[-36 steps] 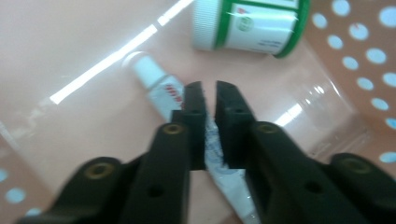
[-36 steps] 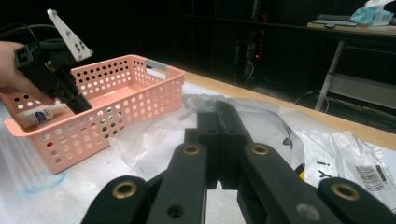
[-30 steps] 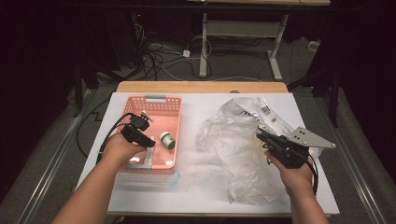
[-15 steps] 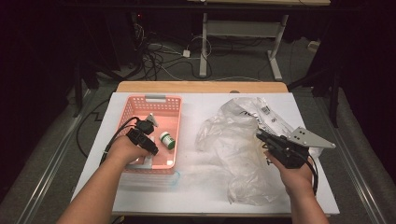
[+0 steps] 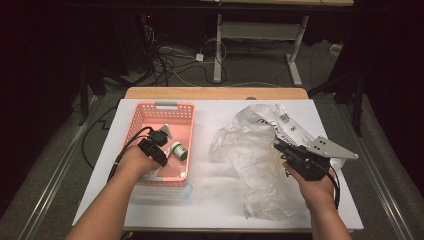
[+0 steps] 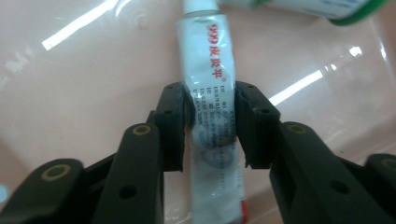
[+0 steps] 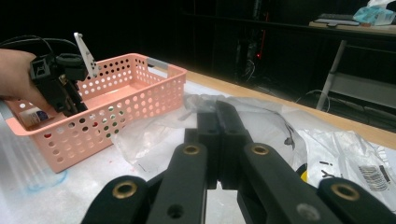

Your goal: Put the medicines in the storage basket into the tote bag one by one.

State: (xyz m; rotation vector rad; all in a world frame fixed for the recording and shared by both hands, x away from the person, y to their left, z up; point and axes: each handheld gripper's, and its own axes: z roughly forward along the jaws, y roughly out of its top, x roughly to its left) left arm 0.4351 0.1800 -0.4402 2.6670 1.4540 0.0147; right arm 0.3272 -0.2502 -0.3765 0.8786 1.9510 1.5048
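The left tool is reaching down into the pink basket, and its jaws have just been closing on a white tube. The pads are lying against both sides of the tube, gripping it about midway along its length. The tube is lying flat on the basket floor, its long axis running straight ahead between the jaws, with the white cap end pointing away from the tool. Red Chinese characters are running along the tube beyond the pads, and smaller black print is sitting between them; neither can be read with certainty. A blue emblem is showing nearer the tool. Just beyond the cap, a green-capped bottle is lying crosswise.

The right tool is staying clenched with nothing between its jaws, hovering over the white bench. Ahead of it, a crumpled clear plastic bag is lying on the bench, bearing a barcode label to the tool's right. Farther off to the left, the basket is standing.
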